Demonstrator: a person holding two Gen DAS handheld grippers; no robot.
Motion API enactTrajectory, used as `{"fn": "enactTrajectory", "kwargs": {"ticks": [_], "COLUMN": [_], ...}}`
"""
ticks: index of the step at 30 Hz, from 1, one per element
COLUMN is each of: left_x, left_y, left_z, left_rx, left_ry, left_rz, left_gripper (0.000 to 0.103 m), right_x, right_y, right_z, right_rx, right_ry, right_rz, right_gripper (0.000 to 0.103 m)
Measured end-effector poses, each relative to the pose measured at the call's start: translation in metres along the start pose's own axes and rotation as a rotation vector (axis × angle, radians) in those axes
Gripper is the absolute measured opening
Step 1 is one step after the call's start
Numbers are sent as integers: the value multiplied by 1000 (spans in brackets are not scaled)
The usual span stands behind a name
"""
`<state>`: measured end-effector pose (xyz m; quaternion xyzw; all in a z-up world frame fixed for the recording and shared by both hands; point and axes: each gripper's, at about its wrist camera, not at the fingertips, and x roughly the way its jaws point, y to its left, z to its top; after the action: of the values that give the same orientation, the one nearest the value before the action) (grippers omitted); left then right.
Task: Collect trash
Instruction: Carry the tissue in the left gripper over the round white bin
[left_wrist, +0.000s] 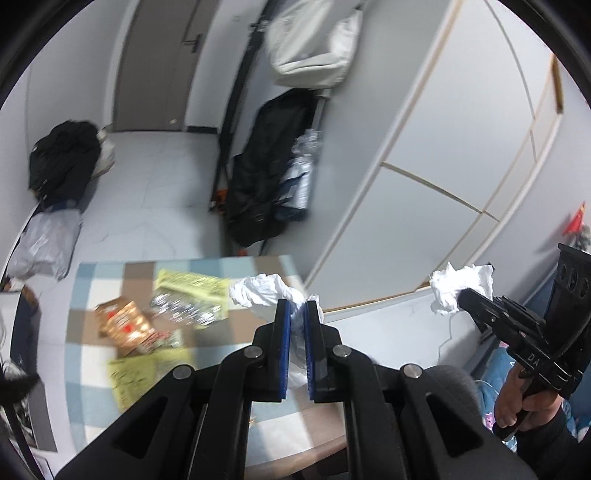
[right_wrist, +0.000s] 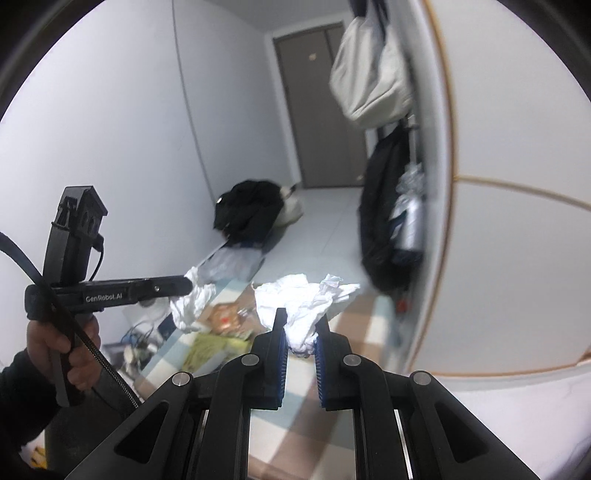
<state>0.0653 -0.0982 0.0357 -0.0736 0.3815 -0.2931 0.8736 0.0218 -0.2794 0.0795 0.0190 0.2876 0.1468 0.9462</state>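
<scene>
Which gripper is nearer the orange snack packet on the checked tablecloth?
Left. The left gripper, shut on a crumpled tissue, hangs just right of the orange snack packet. The right gripper, shut on another tissue, is farther right, off the tablecloth's edge.

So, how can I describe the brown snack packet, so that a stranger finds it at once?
Look at the table with the blue, white and brown checked cloth. On it lies flat litter: yellow wrappers, a silver foil wrapper, and the brown snack packet nearest the left edge. It alone is shiny golden-brown with red print.
</scene>
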Motion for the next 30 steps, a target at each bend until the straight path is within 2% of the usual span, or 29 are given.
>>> {"fn": "enactTrajectory", "kwargs": {"ticks": [7,14,22,30], "left_x": [22,59,122,197], "left_y": [-50,-99,-132,-140], "left_z": [12,16,8,-18], "left_rx": [72,153,170,159], "left_ry": [18,77,207,373], "left_rz": [-64,-123,-191,-186], "left_gripper": [4,4,4,4], "right_x": [-38,-65,-73,-42], "right_y": [-44,-92,-159,-213], "right_z": [-8,-27,-66,-121], "right_rx": [57,121,270,438], "right_ry": [-44,-50,1,116], "right_rz": [-98,-207,-333,-378], "right_gripper": [12,12,12,12]}}
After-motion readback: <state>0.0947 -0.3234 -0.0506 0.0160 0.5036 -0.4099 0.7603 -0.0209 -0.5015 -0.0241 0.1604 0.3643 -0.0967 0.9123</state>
